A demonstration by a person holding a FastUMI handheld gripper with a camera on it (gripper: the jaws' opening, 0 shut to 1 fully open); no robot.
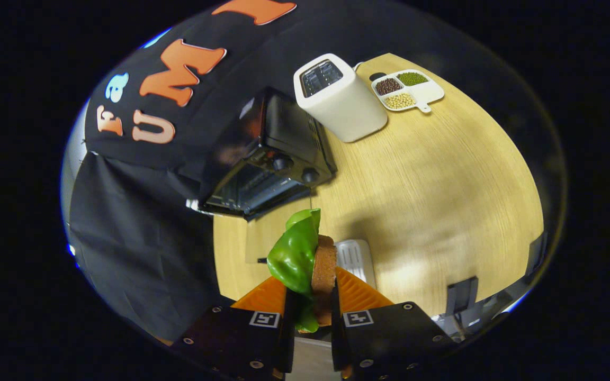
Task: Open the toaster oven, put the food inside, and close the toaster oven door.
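My gripper (313, 304) is shut on the food (295, 253), a green lettuce leaf pressed against a brown bread slice (324, 267), which stands up between the fingers. Beyond it, on the wooden table (442, 201), sits the black toaster oven (268, 153) with two knobs beside its window. Its glass door (276, 233) looks folded down flat toward me, just ahead of the food. The rack shows inside the oven's opening.
A white pop-up toaster (337, 100) stands behind the oven. Past it lies a white divided dish (408, 90) with three kinds of beans. A white ribbed tray (357, 259) rests on the table beside the held food. Black cloth hangs off the table's left side.
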